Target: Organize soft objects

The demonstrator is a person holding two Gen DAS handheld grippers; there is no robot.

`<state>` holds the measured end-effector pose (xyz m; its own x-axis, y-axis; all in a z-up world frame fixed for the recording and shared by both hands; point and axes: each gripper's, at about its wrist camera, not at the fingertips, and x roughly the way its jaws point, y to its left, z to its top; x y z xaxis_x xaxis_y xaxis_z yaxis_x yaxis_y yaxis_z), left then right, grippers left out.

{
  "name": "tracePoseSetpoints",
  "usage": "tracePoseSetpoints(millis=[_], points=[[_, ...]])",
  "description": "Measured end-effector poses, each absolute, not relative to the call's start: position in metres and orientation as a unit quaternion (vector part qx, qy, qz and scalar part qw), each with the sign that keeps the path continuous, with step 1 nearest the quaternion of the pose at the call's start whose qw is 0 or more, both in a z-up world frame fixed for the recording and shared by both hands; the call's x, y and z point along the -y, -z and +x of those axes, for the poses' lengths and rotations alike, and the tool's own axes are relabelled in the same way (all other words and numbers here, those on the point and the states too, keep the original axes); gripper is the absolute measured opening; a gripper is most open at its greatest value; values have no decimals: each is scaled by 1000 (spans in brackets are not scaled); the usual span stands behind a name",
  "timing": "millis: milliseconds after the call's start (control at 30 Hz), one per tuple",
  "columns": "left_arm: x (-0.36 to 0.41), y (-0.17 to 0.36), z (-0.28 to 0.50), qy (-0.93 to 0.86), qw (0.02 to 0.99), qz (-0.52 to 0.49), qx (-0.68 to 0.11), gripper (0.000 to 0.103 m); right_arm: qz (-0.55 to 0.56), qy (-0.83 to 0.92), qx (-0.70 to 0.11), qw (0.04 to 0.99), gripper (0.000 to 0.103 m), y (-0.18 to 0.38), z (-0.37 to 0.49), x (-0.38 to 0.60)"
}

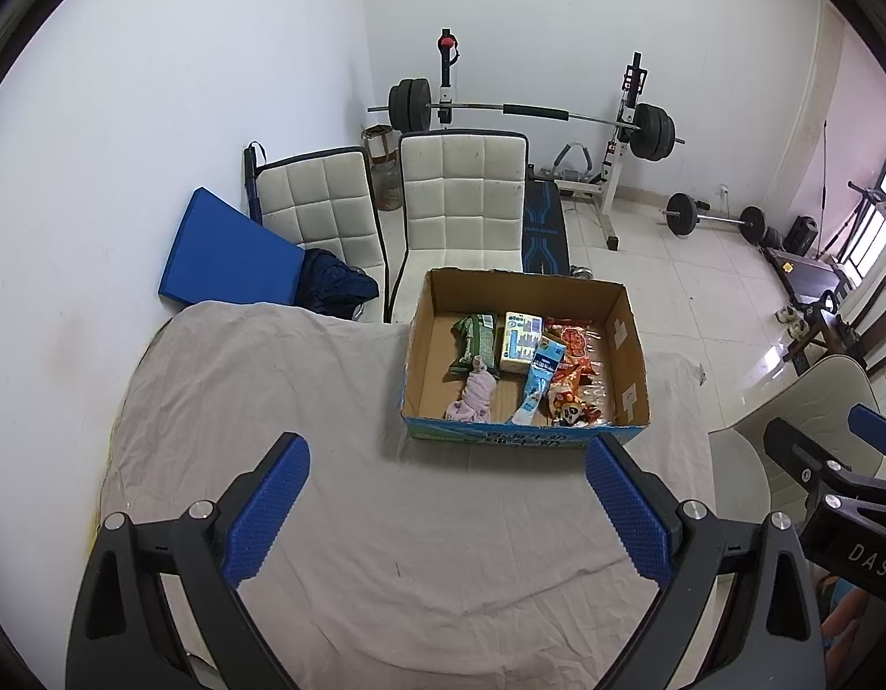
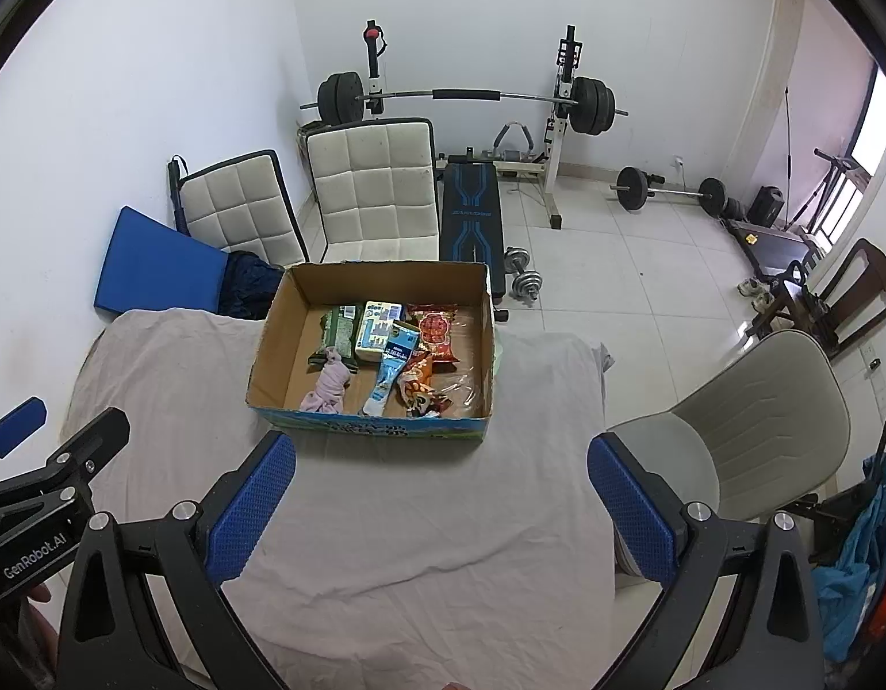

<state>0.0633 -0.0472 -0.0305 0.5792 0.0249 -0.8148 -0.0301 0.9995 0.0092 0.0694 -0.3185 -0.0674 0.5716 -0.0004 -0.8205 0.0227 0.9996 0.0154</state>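
A cardboard box (image 1: 422,345) (image 2: 270,339) stands on the cloth-covered table (image 1: 385,546) (image 2: 431,517). In it lie a pink cloth (image 1: 474,394) (image 2: 328,388), a green packet (image 1: 471,342) (image 2: 339,333), a pale tissue pack (image 1: 520,342) (image 2: 376,333), a blue-white pouch (image 1: 537,382) (image 2: 391,368) and red-orange snack bags (image 1: 572,368) (image 2: 434,333). My left gripper (image 1: 445,509) is open and empty, held above the cloth in front of the box. My right gripper (image 2: 440,509) is open and empty, beside the left one.
Two white cushioned chairs (image 1: 460,195) (image 2: 374,190) stand behind the table, with a blue mat (image 1: 224,253) against the wall. A weight bench with barbell (image 1: 529,115) stands at the back. A beige chair (image 2: 753,402) is at the table's right.
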Motion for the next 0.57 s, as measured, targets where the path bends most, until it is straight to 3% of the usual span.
tracePoseSetpoints(millis=[567], points=[[44,29,66,-19,889,-1,-457,99,13,0,-466,885,103,68,72,315]])
